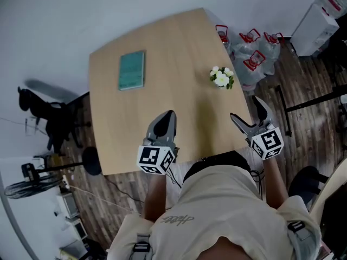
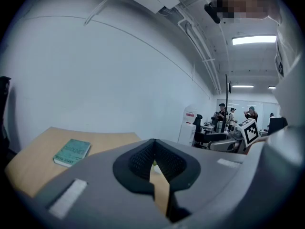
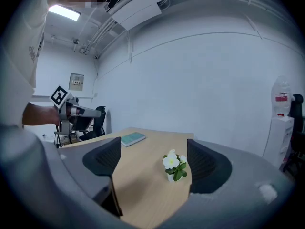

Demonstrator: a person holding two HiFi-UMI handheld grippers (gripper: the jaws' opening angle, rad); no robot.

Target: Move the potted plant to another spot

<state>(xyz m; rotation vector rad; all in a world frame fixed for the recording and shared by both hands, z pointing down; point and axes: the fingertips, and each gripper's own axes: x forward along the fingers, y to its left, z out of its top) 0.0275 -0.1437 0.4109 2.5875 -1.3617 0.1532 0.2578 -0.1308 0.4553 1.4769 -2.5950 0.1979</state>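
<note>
My right claw (image 1: 249, 116) hangs spread wide over the near right edge of the table (image 1: 173, 47), with nothing between its jaws; my left claw (image 1: 166, 122) is pressed together and empty. The potted plant (image 1: 222, 78) stands upright near the table's far right edge, well ahead of the right claw; I judge I should reach forward, drop low, and close on the small pot rather than the flowers, keeping it level. One plant, one book (image 1: 132, 70), one table, two claws.

your left gripper (image 1: 166, 119) is held in front of your torso, jaws closed pad to pad. your right gripper (image 1: 246, 111) is level beside it, jaws spread wide. left forearm (image 1: 154, 191) and right forearm (image 1: 274, 175) extend forward.
</note>
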